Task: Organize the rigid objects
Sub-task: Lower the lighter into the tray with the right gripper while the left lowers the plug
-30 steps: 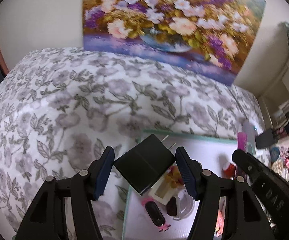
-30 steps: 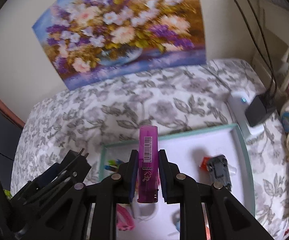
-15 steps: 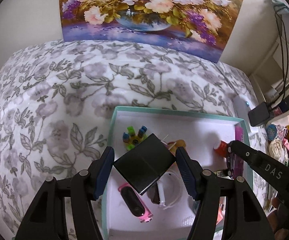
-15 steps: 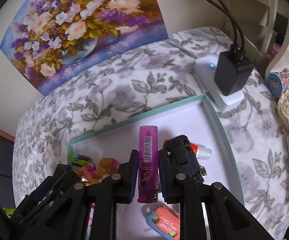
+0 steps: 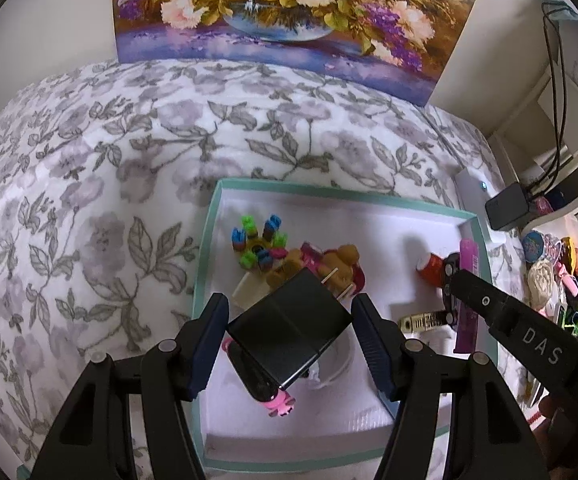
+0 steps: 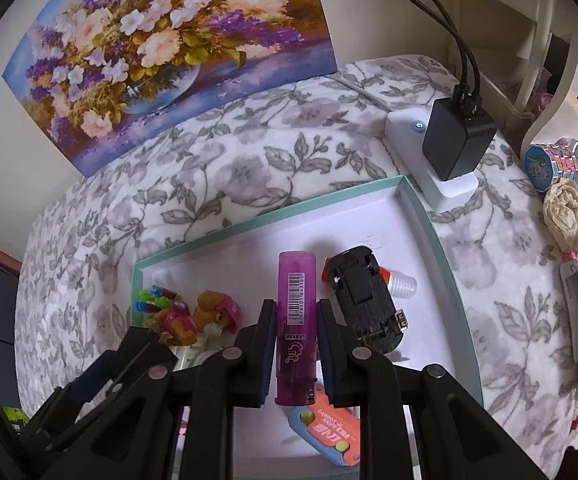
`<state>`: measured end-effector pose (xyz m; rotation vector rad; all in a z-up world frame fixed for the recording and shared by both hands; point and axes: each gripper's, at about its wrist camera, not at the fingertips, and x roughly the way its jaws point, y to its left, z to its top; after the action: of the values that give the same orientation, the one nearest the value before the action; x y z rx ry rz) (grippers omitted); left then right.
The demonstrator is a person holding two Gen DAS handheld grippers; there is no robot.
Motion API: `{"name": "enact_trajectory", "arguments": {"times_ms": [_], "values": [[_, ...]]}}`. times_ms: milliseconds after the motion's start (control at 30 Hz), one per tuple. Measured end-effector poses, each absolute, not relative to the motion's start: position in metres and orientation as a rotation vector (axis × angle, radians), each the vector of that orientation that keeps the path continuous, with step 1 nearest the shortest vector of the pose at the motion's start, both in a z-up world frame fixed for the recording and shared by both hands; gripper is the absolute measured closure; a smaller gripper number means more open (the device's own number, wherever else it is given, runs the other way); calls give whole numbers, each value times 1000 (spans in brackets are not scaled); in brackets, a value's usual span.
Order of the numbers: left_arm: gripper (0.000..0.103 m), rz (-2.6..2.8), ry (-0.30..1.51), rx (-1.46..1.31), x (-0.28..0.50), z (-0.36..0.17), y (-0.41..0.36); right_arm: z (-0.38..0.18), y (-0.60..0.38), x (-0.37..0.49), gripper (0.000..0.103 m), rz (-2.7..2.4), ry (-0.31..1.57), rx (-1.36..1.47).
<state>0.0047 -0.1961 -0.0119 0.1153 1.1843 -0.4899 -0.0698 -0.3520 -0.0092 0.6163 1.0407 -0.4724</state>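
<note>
My left gripper (image 5: 289, 320) is shut on a black plug adapter (image 5: 289, 330), its two metal prongs pointing up and right, held above the left half of a teal-rimmed white tray (image 5: 209, 240). My right gripper (image 6: 292, 320) is shut on a purple lighter (image 6: 293, 320) with a barcode, held upright over the tray's (image 6: 429, 224) right half. From the left wrist view the right gripper (image 5: 465, 292) and purple lighter (image 5: 469, 264) show at the tray's right wall. A black toy car (image 6: 363, 300) lies beside the lighter, underside up.
In the tray lie a colourful spiky toy (image 5: 259, 240), a plush dog figure (image 6: 213, 312), a red-capped small bottle (image 5: 433, 266), a pink-ended black band (image 5: 265, 392) and an orange-blue case (image 6: 329, 432). A white power strip with a black charger (image 6: 457, 140) sits behind the tray; trinkets (image 6: 561, 208) crowd the right.
Both grippers have moved forward and down over the tray, still gripping the adapter and the lighter. The tray and its contents now fill more of both views.
</note>
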Motion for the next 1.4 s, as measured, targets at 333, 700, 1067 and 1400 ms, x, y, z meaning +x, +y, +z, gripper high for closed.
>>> {"name": "enact_trajectory", "arguments": {"times_ms": [333,700,1067,1400], "values": [[38,-483,1206,101,3,-9,-183,-20,-334,-73,82,-481,1094,598],[37,-338,1167,122,11,-7,-151,-29,-323,-78,82,-496,1130,586],[32,-231,1192,69,22,-20,-115,-35,-316,-83,81,-527,1153,560],[16,-189,1187,62,15,-24,-97,-26,-309,-88,73,-528,1130,544]]}}
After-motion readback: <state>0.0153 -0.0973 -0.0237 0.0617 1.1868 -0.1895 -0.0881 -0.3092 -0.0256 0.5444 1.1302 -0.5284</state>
